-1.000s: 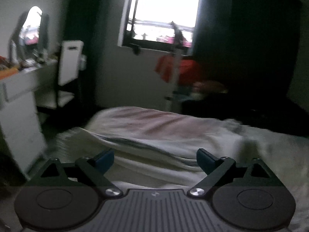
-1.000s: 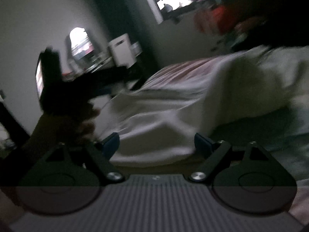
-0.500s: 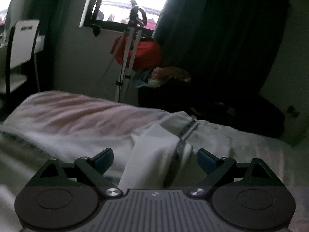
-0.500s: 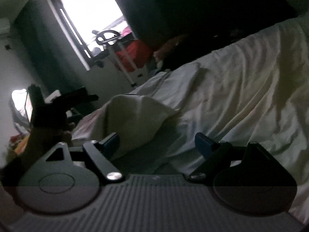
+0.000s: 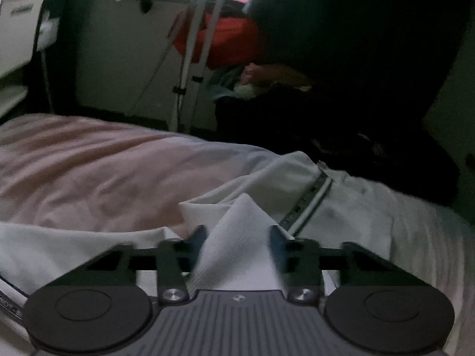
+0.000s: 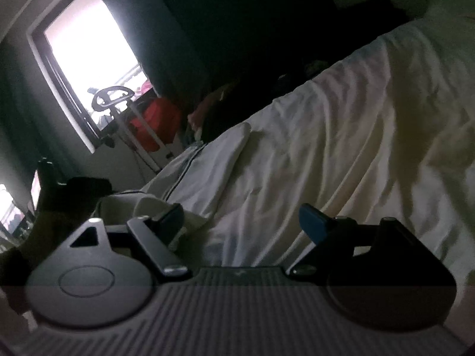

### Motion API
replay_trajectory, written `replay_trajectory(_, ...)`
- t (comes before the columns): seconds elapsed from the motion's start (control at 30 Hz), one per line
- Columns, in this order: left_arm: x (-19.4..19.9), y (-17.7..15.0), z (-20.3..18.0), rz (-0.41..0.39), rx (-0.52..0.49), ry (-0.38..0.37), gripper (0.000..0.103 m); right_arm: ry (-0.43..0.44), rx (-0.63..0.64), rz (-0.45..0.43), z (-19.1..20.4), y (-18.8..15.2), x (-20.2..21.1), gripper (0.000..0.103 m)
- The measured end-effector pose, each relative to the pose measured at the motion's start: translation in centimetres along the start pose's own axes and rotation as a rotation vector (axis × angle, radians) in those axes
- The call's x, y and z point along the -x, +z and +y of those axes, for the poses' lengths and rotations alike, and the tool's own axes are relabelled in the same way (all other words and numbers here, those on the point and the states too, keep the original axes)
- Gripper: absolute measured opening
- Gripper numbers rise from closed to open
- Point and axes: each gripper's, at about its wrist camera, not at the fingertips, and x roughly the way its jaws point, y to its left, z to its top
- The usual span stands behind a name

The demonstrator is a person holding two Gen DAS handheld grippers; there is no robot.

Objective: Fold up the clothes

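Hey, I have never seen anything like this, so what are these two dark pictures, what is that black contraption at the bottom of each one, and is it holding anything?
No robot here: a person holds a two-finger gripper tool in each hand, and each tool carries a wide-angle camera looking forward along its fingers. That is why black fingers fill the bottom of both pictures.

One picture comes from the left gripper. A peak of a white garment with a dark stripe rises between its fingers, which are partly closed around it; whether they already pinch it is unclear.

The other comes from the right gripper, tilted sideways. Its fingers are spread wide and hold nothing.

Both look across a bed with pale sheets, where the garment lies. Behind are a bright window, a red bag and a metal stand.
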Motion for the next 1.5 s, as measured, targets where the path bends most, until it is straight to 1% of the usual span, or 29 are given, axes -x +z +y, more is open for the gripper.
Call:
replay_trajectory(0.03,0.3,-0.2,-0.8,0.002,-0.046,0.017,0.009,0.000,0.000,-0.003,0.0,-0.1,-0.2,0.087)
replay_trajectory(0.1,2.1,-0.9,-2.1,-0.043,-0.112,0.048,0.008,0.002,0.006,-0.006,0.3,-0.1,0.2,0.087)
replay_trajectory(0.27,9.1,-2.7,-5.0,-0.205,-0.243,0.053,0.007,0.003,0.056,-0.057,0.9,0.0,2.0,0.087)
replay_trajectory(0.37,14.2,-4.9,-6.6,-0.275,-0.325,0.009,0.006,0.004,0.086,-0.087,1.2,0.1,3.0,0.087)
replay_trajectory(0.47,19.0,-8.6,-7.5,-0.308,-0.382,-0.035,0.006,0.017,0.081,-0.082,1.2,0.2,4.3,0.087)
replay_trajectory(0.53,21.8,-11.9,-7.5,-0.306,-0.382,-0.072,0.006,0.034,0.078,-0.075,1.1,0.2,5.2,0.087)
replay_trajectory(0.63,24.8,-17.5,-7.2,-0.291,-0.396,-0.089,0.004,0.068,0.056,-0.040,0.9,0.2,6.0,0.087)
replay_trajectory(0.73,27.3,-22.5,-6.5,-0.265,-0.381,-0.140,0.004,0.099,0.030,0.013,0.9,-0.1,6.3,0.087)
replay_trajectory(0.87,28.5,-26.0,-5.4,-0.275,-0.366,-0.163,0.004,0.124,0.042,0.059,1.9,-1.0,6.5,0.087)
replay_trajectory(0.97,29.3,-26.2,-4.0,-0.282,-0.295,-0.205,0.007,0.133,0.076,0.084,3.0,-1.8,6.6,0.087)
replay_trajectory(1.07,30.9,-26.2,-2.7,-0.278,-0.212,-0.231,0.015,0.145,0.121,0.099,4.4,-2.5,6.8,0.087)
replay_trajectory(1.1,31.3,-26.0,-2.2,-0.279,-0.185,-0.232,0.025,0.156,0.125,0.102,4.7,-2.5,6.9,0.087)
replay_trajectory(1.13,31.6,-25.7,-1.7,-0.283,-0.161,-0.231,0.038,0.168,0.130,0.104,5.1,-2.5,7.1,0.087)
replay_trajectory(1.2,32.3,-25.1,-0.6,-0.290,-0.114,-0.229,0.052,0.202,0.147,0.124,6.2,-1.9,6.7,0.087)
replay_trajectory(1.27,32.7,-24.7,0.5,-0.291,-0.084,-0.213,0.054,0.215,0.168,0.143,7.7,-1.0,5.5,0.087)
replay_trajectory(1.33,32.6,-24.2,1.6,-0.275,-0.056,-0.187,0.066,0.219,0.194,0.167,9.6,-0.2,3.9,0.087)
replay_trajectory(1.4,32.3,-23.8,2.8,-0.260,-0.039,-0.154,0.069,0.223,0.231,0.203,12.1,0.7,1.4,0.087)
replay_trajectory(1.47,31.8,-23.5,3.9,-0.253,-0.036,-0.127,0.075,0.218,0.301,0.238,15.2,1.4,-1.8,0.087)
replay_trajectory(1.5,31.6,-23.3,4.3,-0.251,-0.036,-0.114,0.079,0.216,0.335,0.256,16.8,1.7,-3.3,0.087)
